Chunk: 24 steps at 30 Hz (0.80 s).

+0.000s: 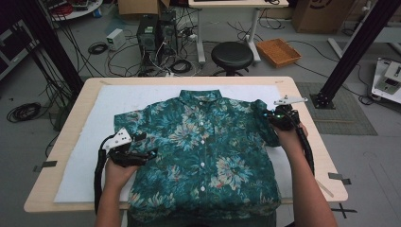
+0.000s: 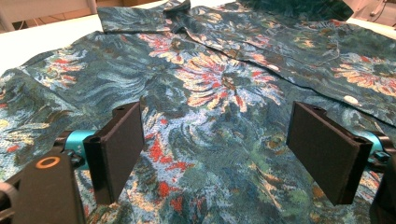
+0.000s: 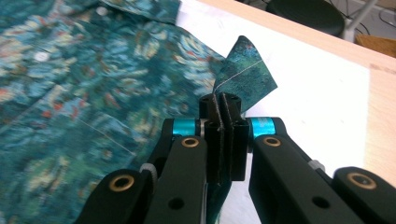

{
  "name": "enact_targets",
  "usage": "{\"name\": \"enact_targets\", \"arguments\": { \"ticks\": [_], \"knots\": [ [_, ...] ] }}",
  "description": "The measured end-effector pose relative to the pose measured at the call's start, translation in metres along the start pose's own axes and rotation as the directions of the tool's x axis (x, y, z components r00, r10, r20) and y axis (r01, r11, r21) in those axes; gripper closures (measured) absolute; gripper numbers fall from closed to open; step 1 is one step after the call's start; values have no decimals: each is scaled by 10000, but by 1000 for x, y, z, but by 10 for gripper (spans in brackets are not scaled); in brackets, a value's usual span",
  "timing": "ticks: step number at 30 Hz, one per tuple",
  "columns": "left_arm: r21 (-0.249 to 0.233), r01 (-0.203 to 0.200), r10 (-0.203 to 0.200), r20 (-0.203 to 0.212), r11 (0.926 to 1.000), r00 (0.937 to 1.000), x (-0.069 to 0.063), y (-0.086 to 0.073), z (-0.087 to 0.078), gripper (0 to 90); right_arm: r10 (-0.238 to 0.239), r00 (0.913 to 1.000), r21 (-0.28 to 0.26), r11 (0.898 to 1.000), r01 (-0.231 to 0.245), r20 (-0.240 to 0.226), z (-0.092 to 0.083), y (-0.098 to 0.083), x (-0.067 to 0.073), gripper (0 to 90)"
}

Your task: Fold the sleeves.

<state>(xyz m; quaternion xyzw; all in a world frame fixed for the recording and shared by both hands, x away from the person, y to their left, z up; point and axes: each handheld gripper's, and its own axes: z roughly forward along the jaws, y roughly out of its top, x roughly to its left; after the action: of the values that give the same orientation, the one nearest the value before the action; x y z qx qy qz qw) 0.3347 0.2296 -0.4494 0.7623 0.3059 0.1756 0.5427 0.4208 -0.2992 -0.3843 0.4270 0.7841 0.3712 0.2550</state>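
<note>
Lying buttoned across the pale wooden surface (image 1: 302, 101), the teal floral short-sleeved shirt (image 1: 203, 146) could skew if the right gripper (image 1: 273, 115), at 2 o'clock, tugs hard. Left gripper (image 2: 212, 149): fingers wide apart, empty, low over cloth. Right gripper (image 3: 223, 105): fingers clamped on the sleeve corner (image 3: 245, 70).
</note>
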Motion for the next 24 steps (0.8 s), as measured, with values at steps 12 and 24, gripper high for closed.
{"name": "enact_targets", "arguments": {
  "ticks": [12, 24],
  "knots": [
    [5, 1, -1, 11, 10000, 10000, 0, 0, 0, 192, -844, 9940, -316, 9961, 823, -698, -2, 22, 37, 889],
    [24, -25, 25, 14, 10000, 10000, 0, 0, 0, 192, -1502, 9792, -191, 9886, 1490, -1362, 14, 32, 74, 888]
  ]
}}
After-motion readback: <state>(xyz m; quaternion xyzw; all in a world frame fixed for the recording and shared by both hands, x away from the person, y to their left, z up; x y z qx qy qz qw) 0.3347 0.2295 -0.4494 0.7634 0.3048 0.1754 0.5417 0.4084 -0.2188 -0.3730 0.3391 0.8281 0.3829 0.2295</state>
